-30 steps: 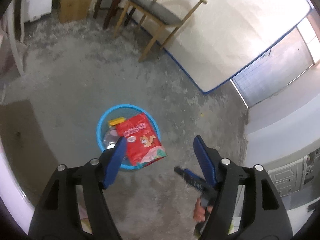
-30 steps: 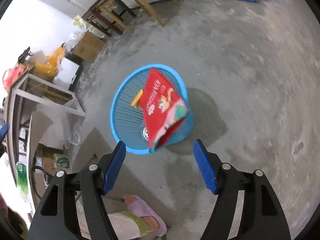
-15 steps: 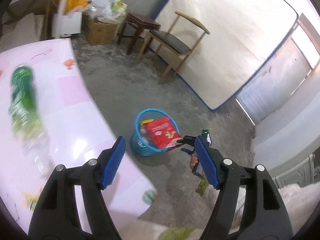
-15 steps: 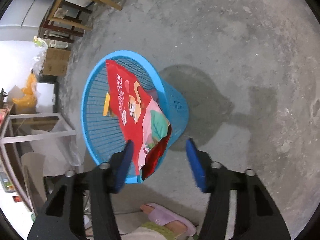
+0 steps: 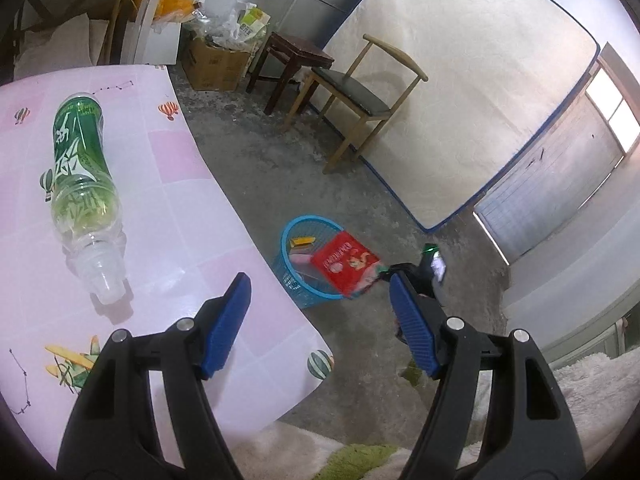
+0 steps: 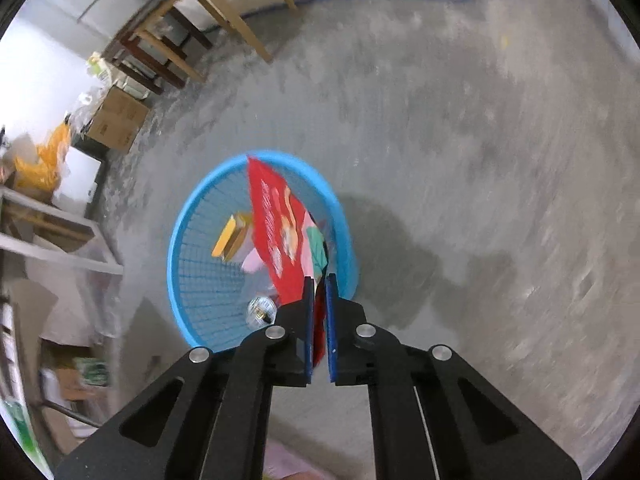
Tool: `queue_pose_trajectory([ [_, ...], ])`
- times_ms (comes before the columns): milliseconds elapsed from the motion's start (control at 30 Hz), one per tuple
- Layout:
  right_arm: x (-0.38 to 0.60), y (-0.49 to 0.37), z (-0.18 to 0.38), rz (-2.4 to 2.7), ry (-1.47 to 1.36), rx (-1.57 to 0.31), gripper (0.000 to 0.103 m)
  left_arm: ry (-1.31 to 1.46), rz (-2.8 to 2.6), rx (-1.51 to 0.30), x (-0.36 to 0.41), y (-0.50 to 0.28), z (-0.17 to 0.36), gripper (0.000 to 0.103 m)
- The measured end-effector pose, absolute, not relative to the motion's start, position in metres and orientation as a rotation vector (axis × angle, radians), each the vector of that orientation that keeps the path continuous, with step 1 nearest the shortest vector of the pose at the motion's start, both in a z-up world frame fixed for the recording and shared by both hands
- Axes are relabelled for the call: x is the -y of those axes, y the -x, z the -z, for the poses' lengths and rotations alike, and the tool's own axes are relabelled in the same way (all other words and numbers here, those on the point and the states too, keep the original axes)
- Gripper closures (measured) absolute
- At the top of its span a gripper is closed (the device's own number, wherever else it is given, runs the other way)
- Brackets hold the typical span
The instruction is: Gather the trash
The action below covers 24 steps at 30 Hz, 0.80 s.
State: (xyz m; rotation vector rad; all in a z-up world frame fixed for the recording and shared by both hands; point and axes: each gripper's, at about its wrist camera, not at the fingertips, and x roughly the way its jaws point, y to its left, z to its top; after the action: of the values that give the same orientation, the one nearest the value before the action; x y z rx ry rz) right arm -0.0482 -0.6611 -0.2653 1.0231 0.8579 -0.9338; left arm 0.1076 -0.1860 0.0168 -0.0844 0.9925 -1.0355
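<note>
**Red snack bag being pinched at the rim of the blue basket**

While the red snack bag [image 6: 276, 232] is lying tilted across the blue mesh basket [image 6: 192, 264], with its lower end hanging over the near rim, that end is being clamped by the right gripper [image 6: 318, 292], whose jaws have just been closing and are now standing almost together with the red foil pressed between the blue pads. Inside the basket, a yellow packet [image 6: 230, 236] and a clear plastic bottle [image 6: 261, 312] are being seen beside the bag. The basket is standing on the grey concrete floor [image 6: 480, 160].

The left gripper [image 5: 320, 320] is being held wide open over the edge of a pink patterned table [image 5: 192, 208], with nothing between its jaws. A green-labelled plastic bottle [image 5: 82, 184], uncapped, is lying on its side on that table, well apart from the basket. A wooden chair [image 5: 356, 96] and a cardboard box [image 5: 216, 64] are being seen further back.
</note>
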Motion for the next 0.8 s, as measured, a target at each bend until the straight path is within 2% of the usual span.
queue_pose_trajectory([
  [233,0.642,0.019,0.21,0.999,-0.604,-0.945,0.097,0.119,1.04,-1.001,0.178,-0.11,-0.01,0.035],
  [567,0.601,-0.049,0.206,1.014,-0.11,-1.08,0.098,0.148,1.019,-0.99,0.165,-0.109,-0.012,0.035],
  [800,0.596,-0.067,0.222,0.989,-0.085,-1.142,0.098,0.163,1.005,-0.999,0.159,-0.112,-0.01,0.035],
])
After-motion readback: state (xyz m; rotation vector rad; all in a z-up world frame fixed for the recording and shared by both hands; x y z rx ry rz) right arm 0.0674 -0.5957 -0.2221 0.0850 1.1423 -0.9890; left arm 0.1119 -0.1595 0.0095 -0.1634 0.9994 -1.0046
